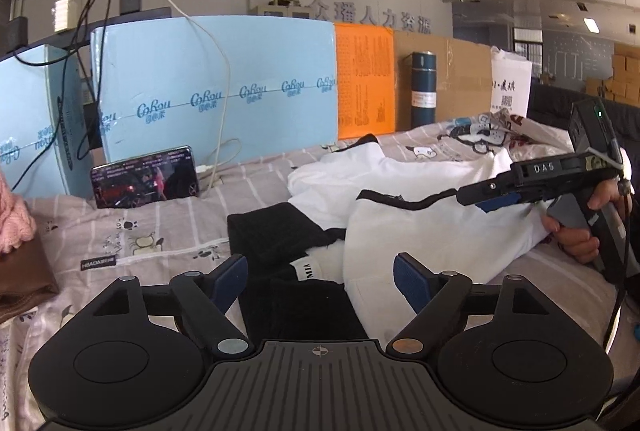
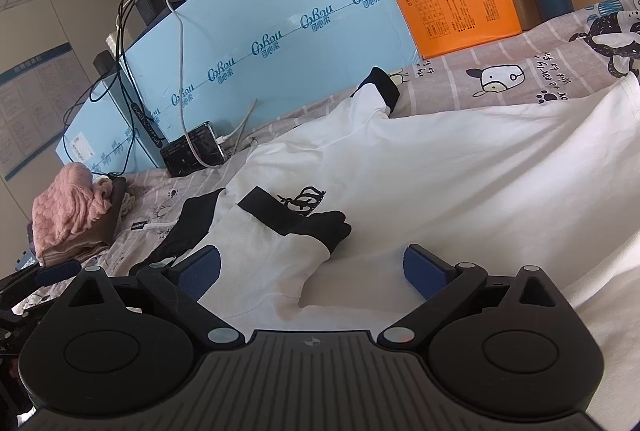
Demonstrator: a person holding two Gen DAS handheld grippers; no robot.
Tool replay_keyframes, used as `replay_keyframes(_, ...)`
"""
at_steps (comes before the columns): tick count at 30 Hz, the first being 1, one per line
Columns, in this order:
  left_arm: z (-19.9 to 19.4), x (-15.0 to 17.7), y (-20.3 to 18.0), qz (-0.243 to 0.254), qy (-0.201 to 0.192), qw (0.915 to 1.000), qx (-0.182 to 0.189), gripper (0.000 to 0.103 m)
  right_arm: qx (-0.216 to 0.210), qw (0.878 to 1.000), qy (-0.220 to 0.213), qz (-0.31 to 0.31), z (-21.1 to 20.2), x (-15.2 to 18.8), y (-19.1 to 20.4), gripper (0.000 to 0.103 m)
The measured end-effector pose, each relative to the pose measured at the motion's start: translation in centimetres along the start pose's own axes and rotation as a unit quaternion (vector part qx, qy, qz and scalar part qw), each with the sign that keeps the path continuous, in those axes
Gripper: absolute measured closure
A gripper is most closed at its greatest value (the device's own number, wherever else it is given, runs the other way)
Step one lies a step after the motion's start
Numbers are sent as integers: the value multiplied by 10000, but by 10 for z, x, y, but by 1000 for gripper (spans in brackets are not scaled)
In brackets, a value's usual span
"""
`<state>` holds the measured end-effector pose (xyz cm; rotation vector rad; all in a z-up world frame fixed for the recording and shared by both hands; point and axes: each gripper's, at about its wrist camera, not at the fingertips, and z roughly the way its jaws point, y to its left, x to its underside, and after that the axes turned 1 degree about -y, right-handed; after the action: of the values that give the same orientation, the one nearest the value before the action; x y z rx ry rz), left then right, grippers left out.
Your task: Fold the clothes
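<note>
**A:** So where's the folding at? The white garment (image 2: pixel 420 167) with black trim is spread over the cartoon-print sheet (image 1: pixel 160 231), one sleeve (image 2: pixel 264 251) laid across the body, black cuff (image 2: pixel 332 227) on top.

**B:** Looks mid-fold to me. The left gripper (image 1: pixel 320 283) hangs over the black-and-white part near the label, jaws wide with nothing pinched — I'd guess it's clear of the cloth so the fold lies flat.

**A:** And the right gripper (image 2: pixel 312 275)?

**B:** Also spread wide, straddling that folded sleeve without pressing it. Probably lining up the next pinch.

**A:** The pink knit pile (image 2: pixel 68 211) off at the sheet's edge — finished stuff?

**B:** Can't tell, honestly.
</note>
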<state>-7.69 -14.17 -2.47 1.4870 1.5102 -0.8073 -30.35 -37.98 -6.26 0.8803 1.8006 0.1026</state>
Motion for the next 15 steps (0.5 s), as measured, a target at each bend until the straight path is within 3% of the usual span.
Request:
replay_keyframes(2, 21, 0, 0, 334, 488, 9982, 66, 17, -17, 10000, -23, 22, -1, 0, -1, 4)
replay_keyframes(5, 41, 0, 10, 401, 821, 9956, 204, 16, -71, 9999, -110, 56, -4, 0, -2, 4)
replay_keyframes(11, 47, -27, 41, -37, 312, 9993, 181, 16, -603, 9963, -592, 122, -23, -18, -3, 4)
replay_keyframes(15, 62, -49, 62, -372, -26, 9990, 243, 16, -400, 9951, -898, -143, -22, -65, 5, 4)
